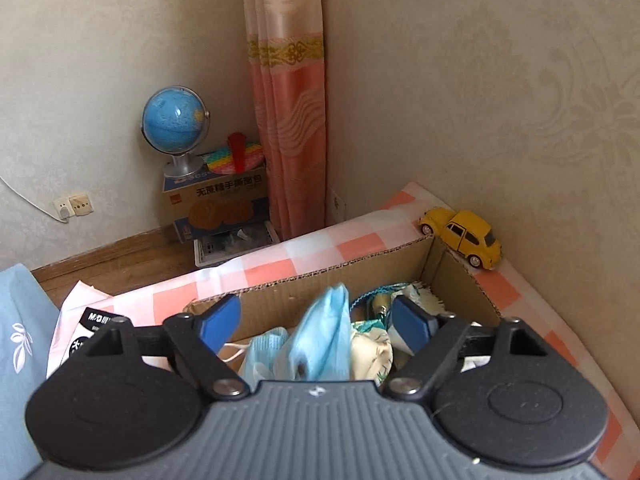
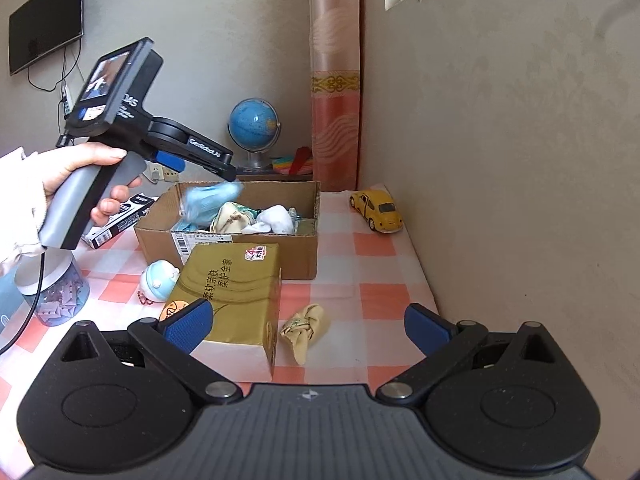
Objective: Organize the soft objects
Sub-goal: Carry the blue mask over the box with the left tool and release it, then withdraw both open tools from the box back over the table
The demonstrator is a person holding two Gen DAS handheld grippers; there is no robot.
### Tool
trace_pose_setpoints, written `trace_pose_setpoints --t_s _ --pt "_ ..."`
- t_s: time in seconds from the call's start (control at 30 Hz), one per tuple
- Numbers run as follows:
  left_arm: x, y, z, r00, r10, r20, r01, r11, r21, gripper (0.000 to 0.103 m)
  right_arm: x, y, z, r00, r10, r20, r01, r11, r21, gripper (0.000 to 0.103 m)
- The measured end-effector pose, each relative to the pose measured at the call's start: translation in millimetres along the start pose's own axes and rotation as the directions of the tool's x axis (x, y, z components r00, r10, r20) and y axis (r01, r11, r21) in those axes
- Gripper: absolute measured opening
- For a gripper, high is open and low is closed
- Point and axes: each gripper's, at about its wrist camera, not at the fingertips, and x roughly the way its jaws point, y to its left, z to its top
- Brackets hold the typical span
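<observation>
An open cardboard box [image 1: 320,272] [image 2: 298,254] stands on the checked tablecloth and holds several soft items: cream cloths [image 2: 232,216], a white bundle [image 2: 276,220] and blue masks. My left gripper [image 1: 316,316] [image 2: 230,174] hangs open over the box. A light blue face mask [image 1: 328,332] [image 2: 212,196] sits between its pads [image 1: 220,320], apart from both and blurred in the right wrist view. My right gripper [image 2: 308,320] is open and empty, low over the table. A crumpled tan cloth [image 2: 304,330] lies on the table just beyond its fingers, beside a gold tissue pack [image 2: 232,288].
A yellow toy car [image 2: 378,210] [image 1: 464,238] is parked by the wall, right of the box. A small round blue-and-white toy [image 2: 158,280], a clear jar [image 2: 56,300] and a black carton [image 2: 120,216] lie to the left. A globe [image 1: 176,124] stands on boxes on the floor.
</observation>
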Motion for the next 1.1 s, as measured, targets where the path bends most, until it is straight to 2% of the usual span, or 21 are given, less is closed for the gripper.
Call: trace_pose_setpoints --t_s 0.17,0.3,0.57,0.9,1.1 --pt "-24 1 -6 1.000 -0.004 0.016 0.004 1.000 -0.014 0.094 -1 4 -1 1.000 0.011 -0.001 -0.011 1.000 -0.010 0.103" --pt "-50 -2 -19 0.999 0.000 0.043 0.001 1.000 -0.028 0.095 -4 4 -2 1.000 0.022 -0.003 -0.022 1.000 -0.007 0.103" --pt "-94 -12 -63 0.997 0.043 0.066 -0.041 0.998 -0.040 0.098 -6 0 -15 1.000 0.008 -0.021 -0.009 1.000 -0.014 0.103" --pt "-102 -15 -125 0.998 0.062 -0.002 -0.061 0.989 -0.132 0.098 6 -15 -36 0.996 -0.035 -0.082 0.036 0.999 0.010 0.103" --pt "-96 -10 -142 0.993 0.113 -0.023 -0.115 0.973 -0.198 0.098 15 -21 -45 0.993 -0.035 -0.111 0.038 0.999 0.030 0.103"
